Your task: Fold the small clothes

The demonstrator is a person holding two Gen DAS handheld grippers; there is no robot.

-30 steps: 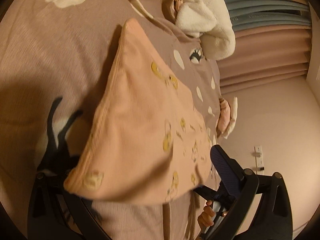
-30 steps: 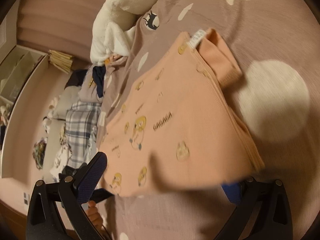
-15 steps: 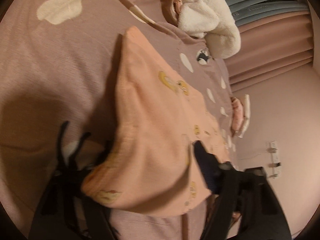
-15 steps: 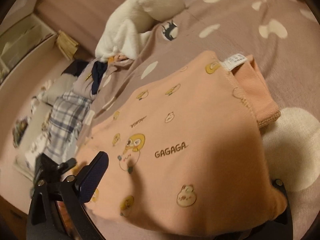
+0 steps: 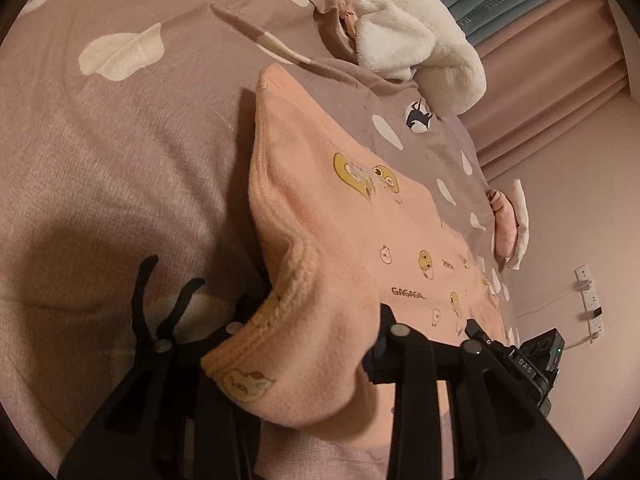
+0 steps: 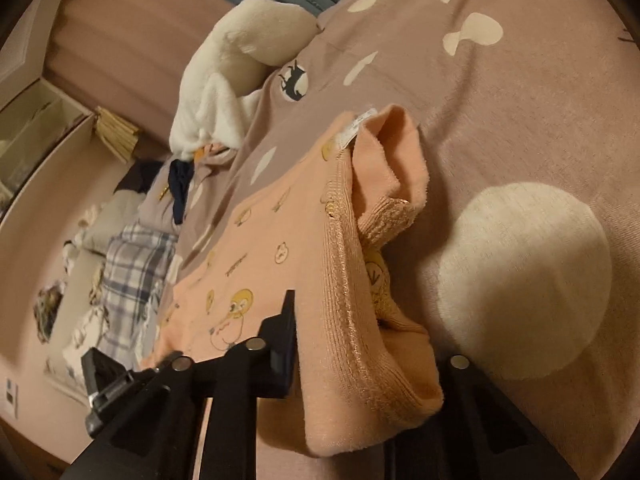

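A small peach garment (image 5: 344,240) printed with yellow cartoon animals lies folded on a mauve bedspread (image 5: 120,152). My left gripper (image 5: 316,340) is shut on its ribbed hem corner, which bunches up between the jaws. In the right wrist view the same garment (image 6: 280,248) shows its ribbed edge and a white label. My right gripper (image 6: 360,344) is shut on the other ribbed corner. The fingertips of both grippers are hidden under the cloth.
A white fluffy garment (image 5: 408,28) lies at the far side of the bed, also in the right wrist view (image 6: 236,76). A plaid cloth (image 6: 128,280) and other clothes lie beside the bed. Pink curtains (image 5: 560,60) and a wall socket (image 5: 588,300) are at the right.
Both grippers have closed on the garment's near corners. The cloth has bunched up between the jaws and the near edge has lifted.
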